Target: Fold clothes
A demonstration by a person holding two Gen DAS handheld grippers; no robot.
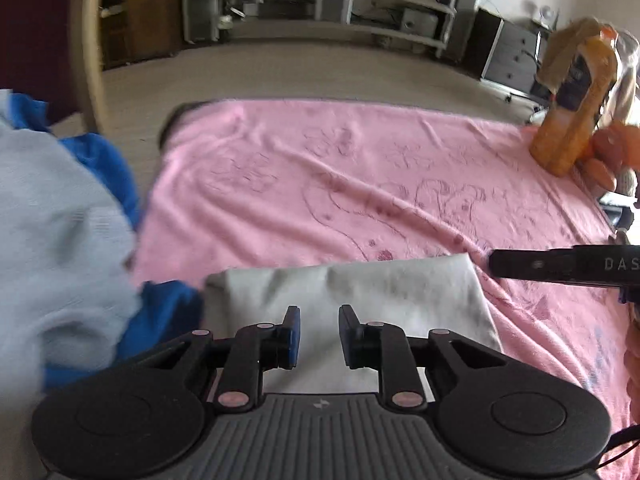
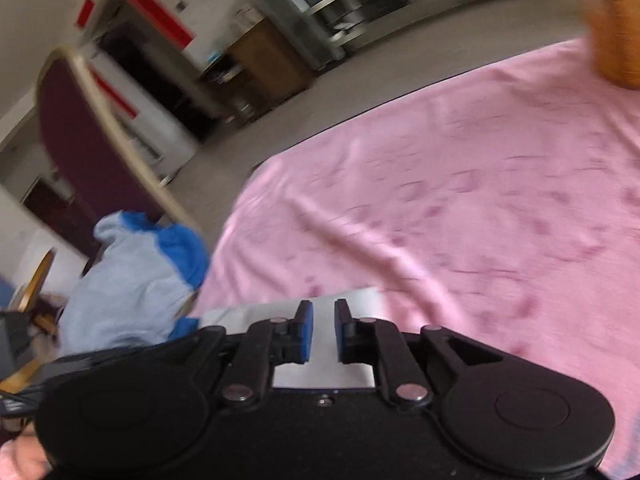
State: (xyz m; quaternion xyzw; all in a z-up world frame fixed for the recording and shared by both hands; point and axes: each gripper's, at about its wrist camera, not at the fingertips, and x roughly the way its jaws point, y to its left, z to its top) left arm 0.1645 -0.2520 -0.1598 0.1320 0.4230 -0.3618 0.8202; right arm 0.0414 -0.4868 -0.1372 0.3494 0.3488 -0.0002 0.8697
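Left gripper: black linkage arms, blue pads, pinkish rivets, ribbed grey body. Right gripper: black body, blue pads, silver rivets, black cable trailing off left.

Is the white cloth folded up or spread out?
Folded: the white cloth lies as a compact rectangle with a rounded doubled edge on the pink blanket.

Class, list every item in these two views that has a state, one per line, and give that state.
White garment: folded, flat on the blanket.
Light blue and blue clothes: crumpled in a heap, unfolded.
Pink blanket: spread out, wrinkled.
Left gripper: open, empty, above the white garment.
Right gripper: open, empty.
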